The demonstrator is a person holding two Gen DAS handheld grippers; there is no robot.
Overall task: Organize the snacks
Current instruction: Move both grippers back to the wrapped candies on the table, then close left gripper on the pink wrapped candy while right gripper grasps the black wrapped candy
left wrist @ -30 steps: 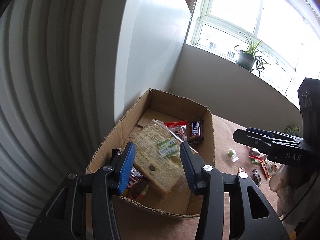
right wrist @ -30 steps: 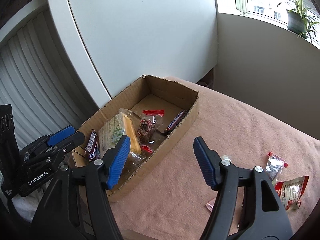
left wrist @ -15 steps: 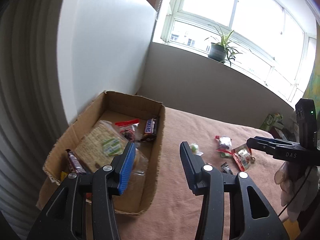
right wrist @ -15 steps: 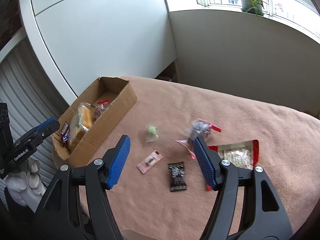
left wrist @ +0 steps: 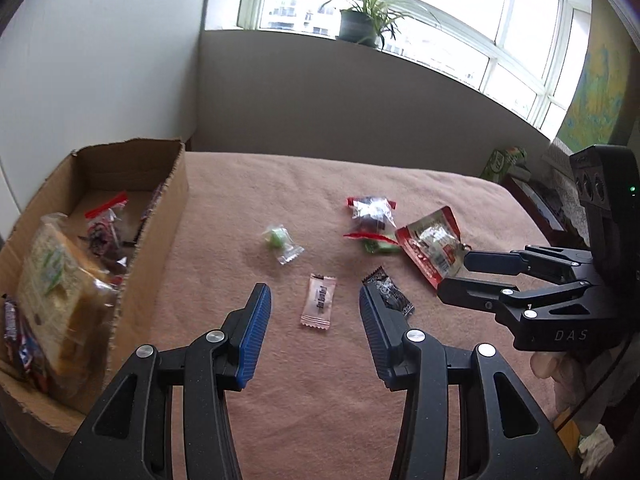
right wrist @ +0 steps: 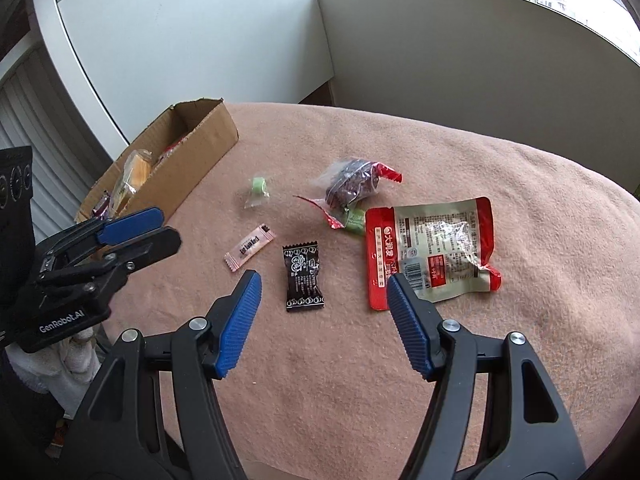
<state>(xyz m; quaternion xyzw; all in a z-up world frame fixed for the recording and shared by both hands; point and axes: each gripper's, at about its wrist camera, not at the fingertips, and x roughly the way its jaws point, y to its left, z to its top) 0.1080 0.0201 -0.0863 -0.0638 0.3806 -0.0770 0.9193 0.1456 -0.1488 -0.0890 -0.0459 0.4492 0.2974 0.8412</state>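
Loose snacks lie on the pink cloth: a pink wrapped bar [left wrist: 319, 301] [right wrist: 250, 245], a black packet [right wrist: 303, 277] [left wrist: 390, 296], a green candy [left wrist: 278, 239] [right wrist: 258, 186], a clear bag of dark snacks [right wrist: 351, 185] [left wrist: 372, 212], and a red-and-white pouch [right wrist: 434, 249] [left wrist: 430, 242]. A cardboard box [left wrist: 160, 236] [right wrist: 200, 152] at the left holds a cracker pack [left wrist: 60, 296] and other snacks. My left gripper [left wrist: 314, 306] is open above the pink bar. My right gripper [right wrist: 324, 290] is open above the black packet.
A grey wall and window sill with a potted plant [left wrist: 360, 24] stand behind the table. A small green candy [right wrist: 354, 220] lies beside the pouch. The table edge drops off at the right, with green boxes [left wrist: 506, 160] beyond it.
Both grippers have swung right, away from the cardboard box, and now hover over the loose snacks. Both stayed open and empty.
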